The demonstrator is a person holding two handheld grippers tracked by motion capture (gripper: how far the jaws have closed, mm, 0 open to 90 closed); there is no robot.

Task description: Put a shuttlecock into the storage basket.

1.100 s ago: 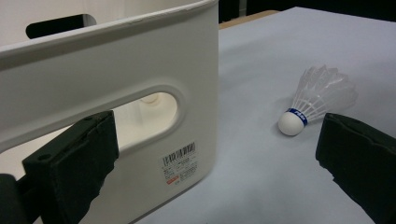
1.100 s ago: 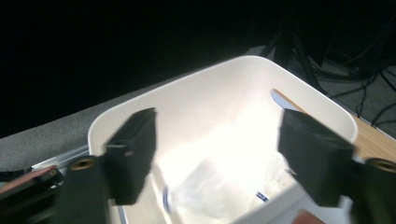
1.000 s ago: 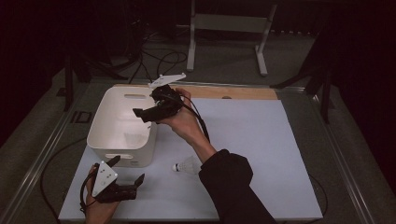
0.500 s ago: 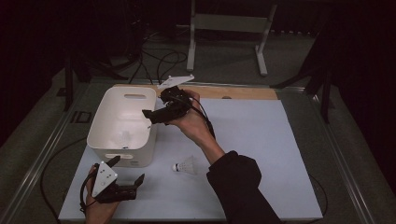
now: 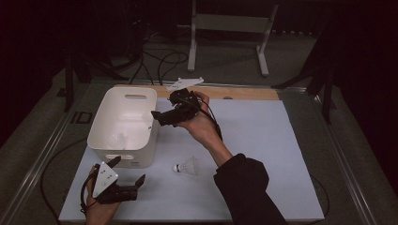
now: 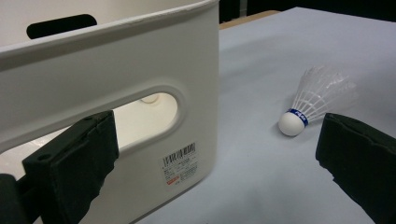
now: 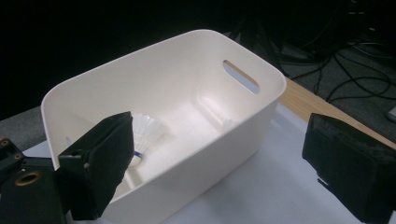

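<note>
Overhead, pale blue table mat (image 5: 263, 140) (dark room, floor cables (image 5: 155, 61)), white bin (image 5: 123, 123), both claws (image 5: 157, 117) (image 5: 136, 185) apart, empty.

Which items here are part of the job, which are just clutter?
In the job:
- white bin
- shuttlecock inside it
- shuttlecock on the mat
- right gripper, open, nothing between its jaws, above the bin's right rim
- left gripper, open, near the table's front edge

Lying about:
- cables on the floor
- metal stand
</note>
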